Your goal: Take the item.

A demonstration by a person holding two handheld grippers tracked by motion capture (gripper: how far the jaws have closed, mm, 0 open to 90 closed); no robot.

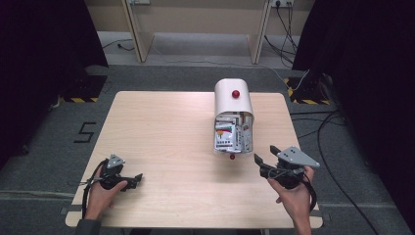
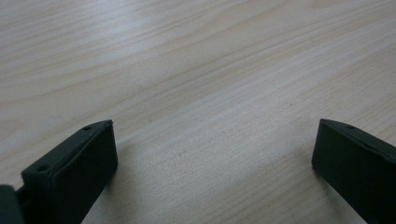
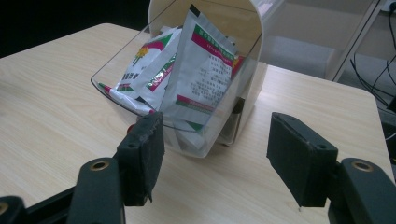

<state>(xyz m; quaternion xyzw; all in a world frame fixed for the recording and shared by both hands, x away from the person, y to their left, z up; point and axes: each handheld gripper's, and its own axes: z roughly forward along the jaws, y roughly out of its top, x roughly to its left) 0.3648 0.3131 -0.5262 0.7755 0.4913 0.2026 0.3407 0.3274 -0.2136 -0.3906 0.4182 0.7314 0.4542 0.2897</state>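
Observation:
A white arched bin (image 1: 226, 102) with a red knob (image 1: 235, 93) on top stands at the table's far right. Its clear front drawer (image 3: 103, 83) is tilted out and holds several printed sachets (image 3: 198, 70). A small red handle (image 1: 232, 157) sticks out at the drawer's near edge. My right gripper (image 3: 217, 140) hovers just in front of the drawer with its jaws apart and nothing between them; it also shows at the near right (image 1: 264, 152). My left gripper (image 1: 136, 179) rests at the near left, jaws spread wide over bare wood (image 2: 215, 140).
The light wooden table (image 1: 166, 127) has bare surface between the two grippers and to the left of the bin. Beyond the far edge are a wooden frame (image 1: 142, 34), dark curtains on both sides and cables (image 1: 323, 132) on the floor at the right.

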